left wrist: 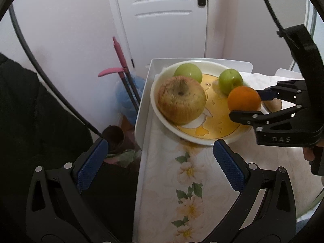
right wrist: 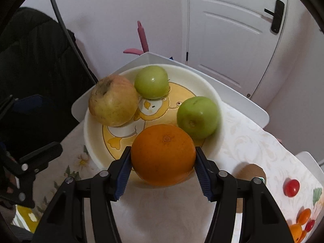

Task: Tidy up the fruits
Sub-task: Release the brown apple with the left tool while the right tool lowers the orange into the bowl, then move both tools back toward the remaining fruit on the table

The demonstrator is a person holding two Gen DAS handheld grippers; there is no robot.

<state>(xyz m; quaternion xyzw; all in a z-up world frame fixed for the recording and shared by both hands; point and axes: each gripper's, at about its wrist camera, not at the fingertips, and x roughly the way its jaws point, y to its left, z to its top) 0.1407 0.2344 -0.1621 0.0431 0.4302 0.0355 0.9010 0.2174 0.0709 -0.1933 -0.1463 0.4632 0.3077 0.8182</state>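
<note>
A cream bowl with a yellow duck picture stands on the table and also shows in the right wrist view. It holds a large blemished apple and two green apples. My right gripper is shut on an orange and holds it over the bowl's near rim; it shows in the left wrist view too. My left gripper is open and empty, just short of the bowl.
A floral cloth covers the white table. A small red fruit, a brown round thing and small orange fruits lie at the right. A door, pink-handled tools and a dark garment stand beyond the table's edge.
</note>
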